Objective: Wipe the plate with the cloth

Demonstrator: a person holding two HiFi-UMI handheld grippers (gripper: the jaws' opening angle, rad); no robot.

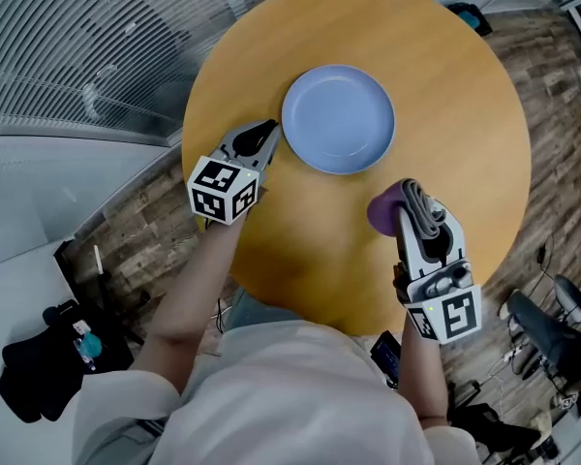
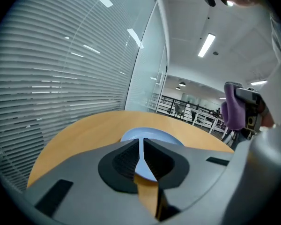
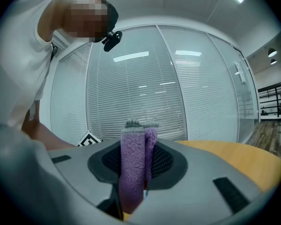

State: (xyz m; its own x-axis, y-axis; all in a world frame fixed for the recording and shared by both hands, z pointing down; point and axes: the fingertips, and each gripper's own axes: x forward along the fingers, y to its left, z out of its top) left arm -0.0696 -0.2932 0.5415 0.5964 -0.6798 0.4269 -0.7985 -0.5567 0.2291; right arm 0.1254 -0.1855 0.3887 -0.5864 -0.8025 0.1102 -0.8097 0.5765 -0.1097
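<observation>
A pale blue plate (image 1: 338, 118) lies on the round wooden table (image 1: 465, 114), empty. My left gripper (image 1: 268, 136) sits just left of the plate's rim, jaws shut with nothing between them; the left gripper view shows the plate (image 2: 147, 137) right beyond its closed tips (image 2: 141, 146). My right gripper (image 1: 413, 199) hovers below the plate, over the table's near right part, shut on a folded purple cloth (image 1: 389, 209). The cloth (image 3: 132, 168) stands up between the pads in the right gripper view and also shows in the left gripper view (image 2: 233, 107).
The table edge (image 1: 189, 114) drops to a wood floor (image 1: 562, 163) on all sides. Glass walls with blinds (image 1: 77, 46) stand to the left. Black bags and cables (image 1: 39, 366) lie on the floor near the person's feet.
</observation>
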